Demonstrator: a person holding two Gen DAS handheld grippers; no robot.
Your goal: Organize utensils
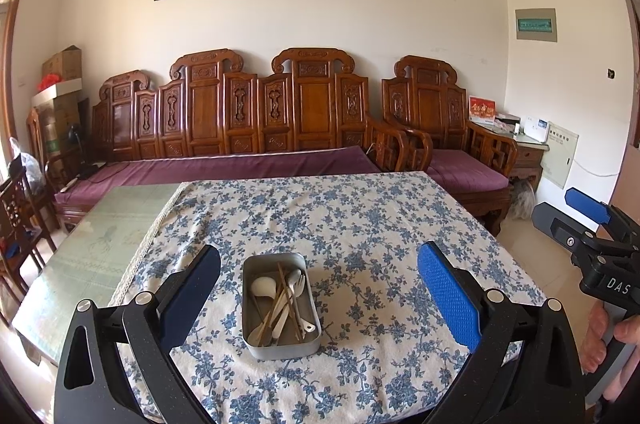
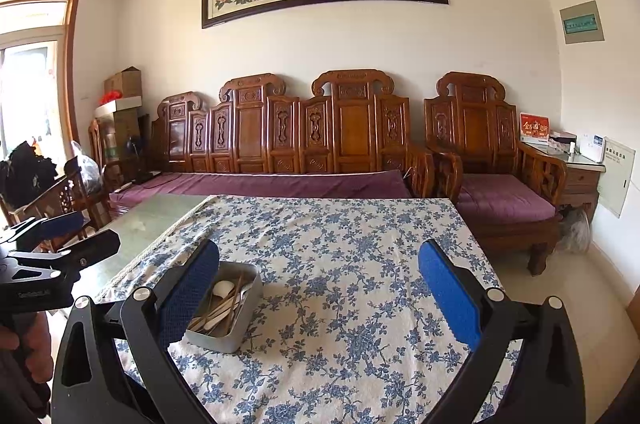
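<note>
Both the left gripper (image 1: 319, 278) and right gripper (image 2: 319, 280) hung spread and empty above the tin (image 1: 256, 344) at six o'clock on the cloth (image 1: 360, 216), where its tangled utensils (image 1: 282, 304) could snag and spill.

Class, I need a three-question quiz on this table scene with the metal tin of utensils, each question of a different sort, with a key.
1. True or false: the left tongs are shut on a spoon.
2. Multiple choice: the utensils lie (A) spread over the tablecloth, (B) together in the metal tin, (C) on the sofa.
3. Fill in: in the right wrist view, the tin sits nearest the ____ finger of the right tongs.

Key
1. False: both tongs are open and hold nothing.
2. B: a white spoon, chopsticks and other utensils are piled in the tin.
3. Left.
</note>
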